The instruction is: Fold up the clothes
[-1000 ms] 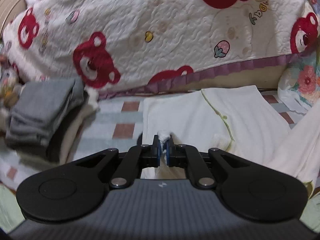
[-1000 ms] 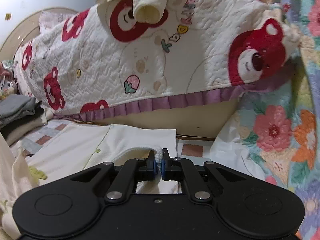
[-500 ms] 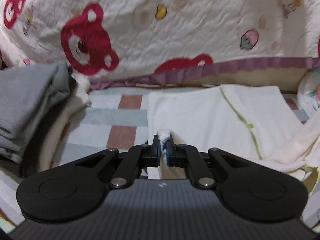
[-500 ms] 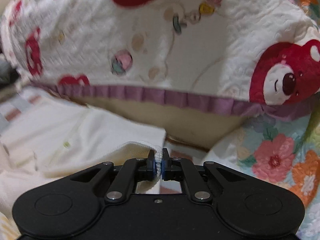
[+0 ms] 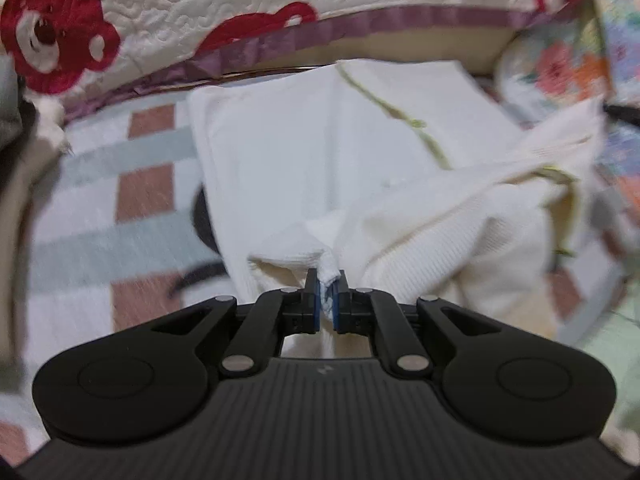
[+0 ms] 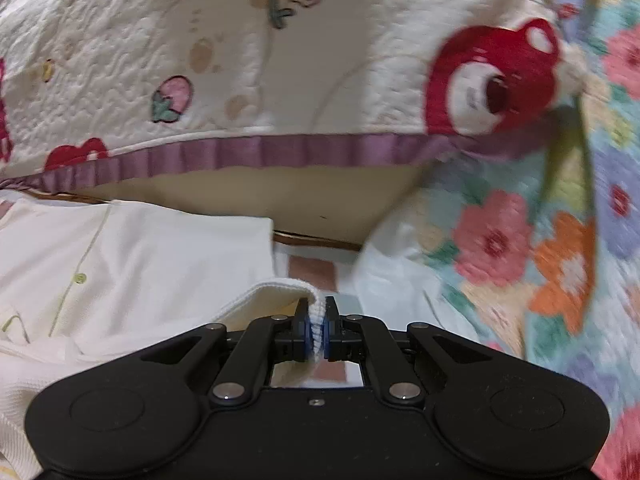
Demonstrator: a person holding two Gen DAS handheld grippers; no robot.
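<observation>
A cream ribbed garment (image 5: 304, 152) with a thin green trim line lies on the checked bed sheet (image 5: 136, 188). My left gripper (image 5: 327, 280) is shut on a bunched edge of the garment and lifts it above the flat part. My right gripper (image 6: 316, 312) is shut on another ribbed edge of the same garment (image 6: 140, 256), held above the sheet. The lifted cloth stretches between the two grippers.
A white quilt with red bears and a purple border (image 5: 280, 32) hangs along the back, also in the right wrist view (image 6: 256, 152). A floral cover (image 6: 540, 248) lies at the right. Dark folded clothes (image 5: 12, 92) sit at the far left edge.
Both grippers have moved forward and lower over the garment, carrying its held edge towards the far end. The grey clothes pile has slid out of the left view.
</observation>
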